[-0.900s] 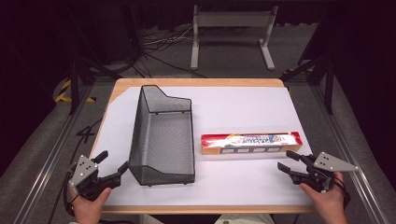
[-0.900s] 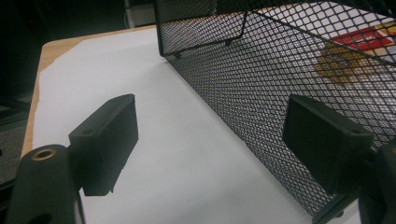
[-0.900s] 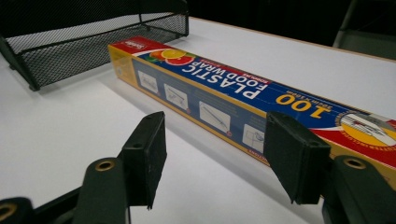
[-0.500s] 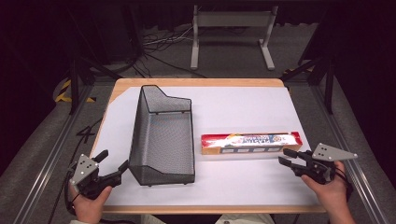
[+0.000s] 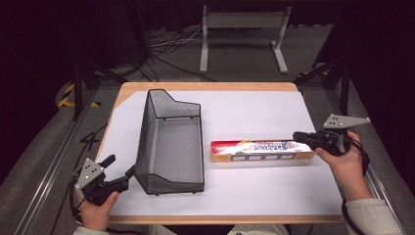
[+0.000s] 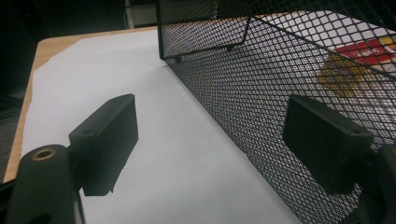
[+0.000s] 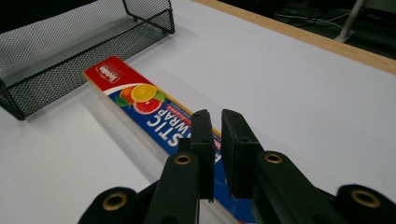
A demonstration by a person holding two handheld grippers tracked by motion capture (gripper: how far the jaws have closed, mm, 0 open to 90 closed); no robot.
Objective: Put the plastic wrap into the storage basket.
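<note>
Cardboard wrap box [image 5: 262, 150] lay flat right of centre in the high view, long axis running left to right across the frame; red end toward the mesh basket [image 5: 171, 142], other end under the right gripper [image 5: 299, 137]. In the right gripper view the box [image 7: 154, 114] ran from upper left down to the bottom centre, fruit print near its far end.

Basket stood left of centre, long axis up-frame, tall end farthest up, a narrow gap between it and the box. White sheet [image 5: 254, 110] bare above the box to the wooden table [image 5: 205, 86] edge; bare strip below the box down to the near edge.

Right gripper [image 7: 217, 154]: jaws nearly pressed together, slim gap, nothing pinched, tips over the box's right end; contact could not be told.

Left gripper [image 5: 122, 174], lower left: jaws spread wide [image 6: 210, 140], one either side of the basket wall [image 6: 261, 93], not pressing it.
</note>
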